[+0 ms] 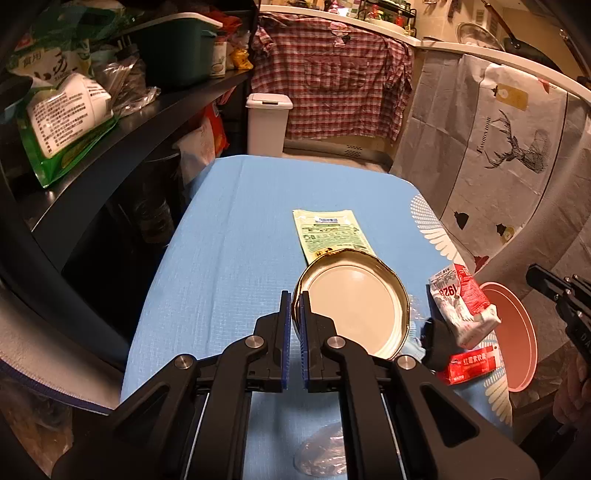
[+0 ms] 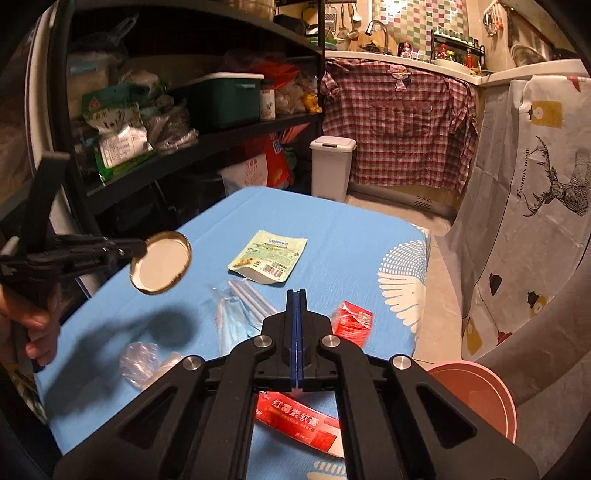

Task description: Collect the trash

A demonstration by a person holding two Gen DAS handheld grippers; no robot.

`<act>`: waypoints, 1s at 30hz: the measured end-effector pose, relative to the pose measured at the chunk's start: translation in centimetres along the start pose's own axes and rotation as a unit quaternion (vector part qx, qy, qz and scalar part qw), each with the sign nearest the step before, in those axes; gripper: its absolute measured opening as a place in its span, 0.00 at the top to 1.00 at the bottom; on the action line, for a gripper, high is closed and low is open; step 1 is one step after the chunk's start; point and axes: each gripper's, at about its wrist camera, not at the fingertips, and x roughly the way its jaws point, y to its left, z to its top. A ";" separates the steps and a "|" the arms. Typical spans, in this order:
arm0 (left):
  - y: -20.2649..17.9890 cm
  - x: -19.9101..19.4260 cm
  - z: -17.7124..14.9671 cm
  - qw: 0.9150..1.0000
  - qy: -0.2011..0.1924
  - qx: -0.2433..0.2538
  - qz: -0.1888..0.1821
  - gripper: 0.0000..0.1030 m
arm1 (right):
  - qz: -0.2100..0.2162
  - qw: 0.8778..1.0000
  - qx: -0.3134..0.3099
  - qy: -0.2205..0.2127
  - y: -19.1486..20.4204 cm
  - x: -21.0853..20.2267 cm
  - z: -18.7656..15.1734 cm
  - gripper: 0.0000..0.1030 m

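The left gripper [image 1: 294, 309] clamped the rim of a round gold-edged metal lid [image 1: 354, 306] lifted above the blue tablecloth [image 1: 229, 236], apparently for binning, while the right gripper [image 2: 297, 314] pinched a red-and-white crumpled carton [image 1: 461, 306], the pink round basin [image 2: 480, 391] waiting beside the table.

A dark shelving unit [image 2: 207, 144] crammed with food bags and a green bin [image 2: 225, 98] fills the upper left. At top centre, a red plaid shirt [image 2: 402, 125] hangs from a pale counter [image 2: 424, 62] under multicoloured wall tiles [image 2: 413, 22]. A white lidded bin [image 2: 330, 166] stands on the beige floor [image 2: 439, 258]. A deer-print cloth [image 2: 535, 206] drapes the right side. Lighting is warm, dim.
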 end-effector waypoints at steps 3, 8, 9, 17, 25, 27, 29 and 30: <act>-0.5 -0.2 -0.1 1.000 0.003 0.001 -0.002 0.96 | 0.006 1.000 -0.005 0.007 0.2 0.0 -0.4 1.00; -0.7 -1.0 0.0 1.000 -0.003 -0.001 -0.007 0.96 | -0.002 1.000 0.019 0.018 -1.1 0.2 -1.0 0.96; -0.8 -1.2 0.1 1.000 -0.005 0.000 -0.009 0.96 | 0.000 0.999 0.033 0.021 -2.0 0.2 -1.0 0.96; -0.9 -1.0 0.2 1.000 -0.005 -0.003 -0.014 0.96 | -0.006 0.995 0.082 0.062 -7.9 2.1 -1.5 0.95; -1.7 -0.3 0.6 1.000 -0.002 0.004 -0.022 0.96 | 0.032 0.988 0.126 0.088 -8.9 4.6 -3.8 0.35; -1.8 -0.2 0.7 1.000 -0.002 0.006 -0.021 0.96 | 0.030 0.988 0.122 0.086 -8.6 5.1 -3.5 0.36; -1.8 -0.1 0.8 1.000 -0.003 0.008 -0.021 0.96 | 0.033 0.986 0.133 0.094 -8.8 5.9 -3.6 0.39; -1.8 -0.1 0.8 1.000 -0.003 0.008 -0.021 0.96 | 0.034 0.985 0.136 0.103 -8.8 6.4 -3.8 0.40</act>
